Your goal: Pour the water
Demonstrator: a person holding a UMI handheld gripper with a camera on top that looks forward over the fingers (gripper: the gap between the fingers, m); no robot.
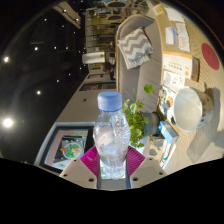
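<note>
A clear plastic water bottle (111,135) with a pale blue cap stands upright between my fingers, lifted well above the table. My gripper (112,163) is shut on the bottle's lower body, and the magenta pads (90,160) press against both of its sides. A white cup (188,108) sits beyond the fingers, to the right of the bottle, on the pale table (172,75). The bottle's base is hidden behind the gripper body.
A green leafy plant (138,120) stands just behind the bottle on the right. A grey zigzag-patterned cloth (134,45) lies farther off on the table. A box with a colourful picture (68,148) lies to the left. Shelves (100,30) stand far behind.
</note>
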